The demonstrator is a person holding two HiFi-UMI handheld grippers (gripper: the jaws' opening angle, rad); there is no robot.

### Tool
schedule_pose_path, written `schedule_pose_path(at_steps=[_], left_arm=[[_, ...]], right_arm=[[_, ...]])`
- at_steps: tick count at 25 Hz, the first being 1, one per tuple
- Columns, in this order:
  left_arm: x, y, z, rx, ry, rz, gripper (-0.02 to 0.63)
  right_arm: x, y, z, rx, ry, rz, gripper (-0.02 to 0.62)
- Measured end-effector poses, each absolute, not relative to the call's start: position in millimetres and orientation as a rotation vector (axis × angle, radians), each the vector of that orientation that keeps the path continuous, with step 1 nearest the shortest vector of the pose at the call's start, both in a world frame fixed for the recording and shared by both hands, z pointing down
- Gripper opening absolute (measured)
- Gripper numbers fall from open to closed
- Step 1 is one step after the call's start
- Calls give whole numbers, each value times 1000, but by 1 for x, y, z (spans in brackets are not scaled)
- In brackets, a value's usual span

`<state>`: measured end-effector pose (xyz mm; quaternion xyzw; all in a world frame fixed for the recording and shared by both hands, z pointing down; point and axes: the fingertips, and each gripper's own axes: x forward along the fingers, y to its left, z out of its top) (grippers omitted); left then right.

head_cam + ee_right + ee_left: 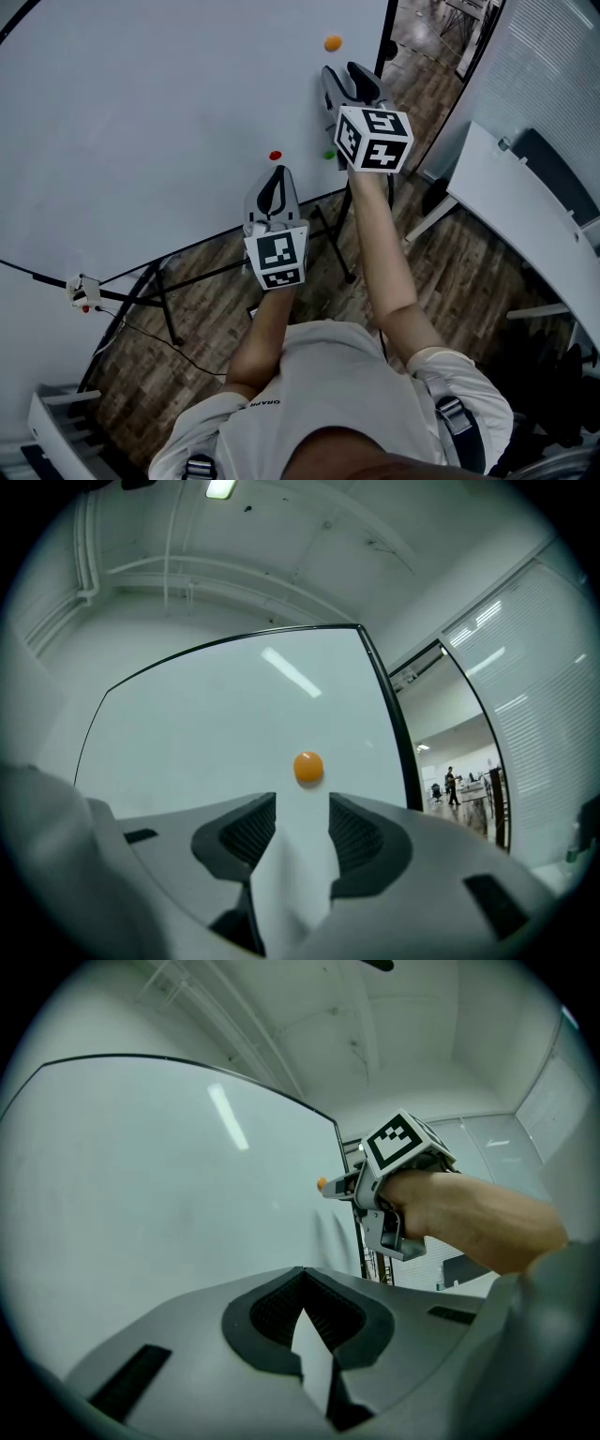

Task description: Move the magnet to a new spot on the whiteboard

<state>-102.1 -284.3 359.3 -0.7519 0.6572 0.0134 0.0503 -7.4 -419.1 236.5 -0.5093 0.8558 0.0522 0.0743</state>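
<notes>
Lower centre in the right gripper view, the right hand-held gripper [302, 805] stands wide and empty. The small round orange magnet [308, 768] clings to the white whiteboard [187, 733] just beyond its tips. A forward drift could knock the magnet askew. The left hand-held gripper [302, 1279] is closed on nothing.

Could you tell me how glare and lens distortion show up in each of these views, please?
Head view: whiteboard evenly lit, no glare. Left gripper view: fisheye bends the board's edge; a ceiling-light streak glares. Right gripper view: a similar streak, dark corners, orange magnet sharp.
</notes>
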Motion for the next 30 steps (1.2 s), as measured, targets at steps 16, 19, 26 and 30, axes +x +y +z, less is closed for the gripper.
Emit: schedule_pose_path(at_steps=[16, 19, 26, 30], left_arm=[[-102, -289, 361, -2295, 1994, 36, 2], [-103, -291, 361, -2296, 1994, 33, 2], [-105, -293, 364, -2299, 1995, 31, 2], [-105, -294, 366, -2300, 1991, 30, 2]], right_arm=[[-7, -432, 213, -1527, 2529, 197, 172], [-7, -435, 210, -1533, 2526, 202, 172], [-14, -439, 206, -1539, 2540, 221, 172], [-13, -442, 204, -1549, 2541, 219, 170]])
